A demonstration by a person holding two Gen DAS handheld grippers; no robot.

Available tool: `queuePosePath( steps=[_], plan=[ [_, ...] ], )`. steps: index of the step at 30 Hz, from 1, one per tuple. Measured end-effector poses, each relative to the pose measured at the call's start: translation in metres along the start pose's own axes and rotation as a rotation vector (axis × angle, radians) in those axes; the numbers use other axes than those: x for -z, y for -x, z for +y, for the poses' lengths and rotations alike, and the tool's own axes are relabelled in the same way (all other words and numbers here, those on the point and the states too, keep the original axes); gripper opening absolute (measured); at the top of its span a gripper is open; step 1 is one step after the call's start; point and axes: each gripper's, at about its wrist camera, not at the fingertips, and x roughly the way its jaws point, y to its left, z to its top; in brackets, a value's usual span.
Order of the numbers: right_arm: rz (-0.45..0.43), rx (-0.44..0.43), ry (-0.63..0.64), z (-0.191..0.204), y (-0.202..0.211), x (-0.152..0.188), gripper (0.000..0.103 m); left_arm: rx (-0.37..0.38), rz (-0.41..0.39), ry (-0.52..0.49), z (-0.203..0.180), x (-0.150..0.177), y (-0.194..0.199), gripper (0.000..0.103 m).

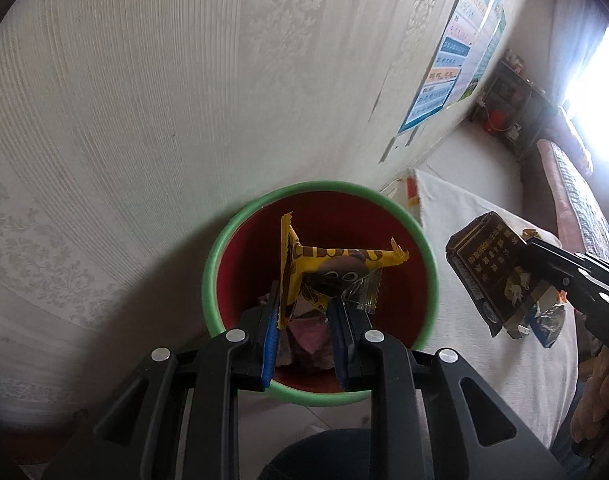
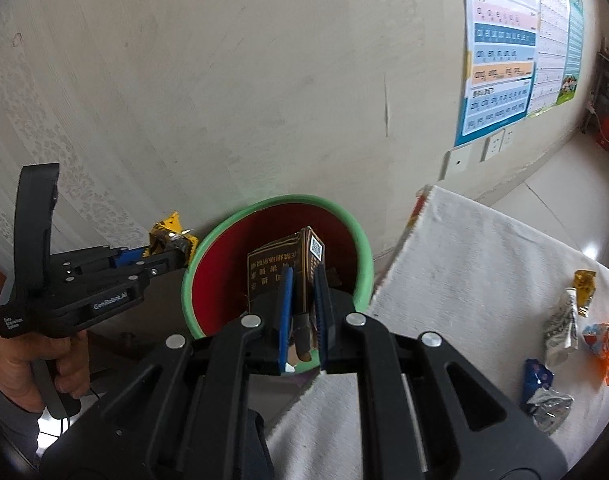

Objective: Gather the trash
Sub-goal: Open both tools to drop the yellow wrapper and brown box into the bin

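The yellow wrapper (image 1: 304,268) hangs over the red bin (image 1: 384,216), pinched in the left claw (image 1: 304,316), whose pads sit partly apart. At 3 o'clock of the bin, the right claw (image 2: 304,304) clamps a brown box (image 2: 280,268). More wrappers (image 2: 560,328) lie on the white cloth (image 2: 464,248).

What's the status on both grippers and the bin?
Left gripper shut on yellow wrapper, above green-rimmed bin. Right gripper shut on brown box. More wrappers left on white cloth. Nothing blocking.
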Motion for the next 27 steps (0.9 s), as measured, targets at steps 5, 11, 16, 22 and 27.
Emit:
queuePosePath(
  steps=[5,11,16,22,27],
  plan=[
    [0.007,0.002,0.008,0.002,-0.009,-0.003,0.011,0.007,0.010,0.003,0.000,-0.004,-0.012,0.020],
    [0.019,0.003,0.004,-0.002,-0.020,-0.004,0.011,0.020,0.019,0.003,-0.004,-0.004,-0.021,0.020],
    [0.012,-0.010,0.003,0.000,-0.025,-0.008,0.011,0.025,0.030,0.008,-0.002,-0.002,-0.026,0.021],
    [0.010,-0.022,0.012,0.005,-0.032,-0.010,0.014,0.020,0.033,0.007,0.000,-0.002,-0.029,0.033],
    [0.001,-0.005,0.022,0.008,-0.031,-0.008,0.031,0.021,0.023,0.016,0.002,-0.001,-0.028,0.053]
  ],
)
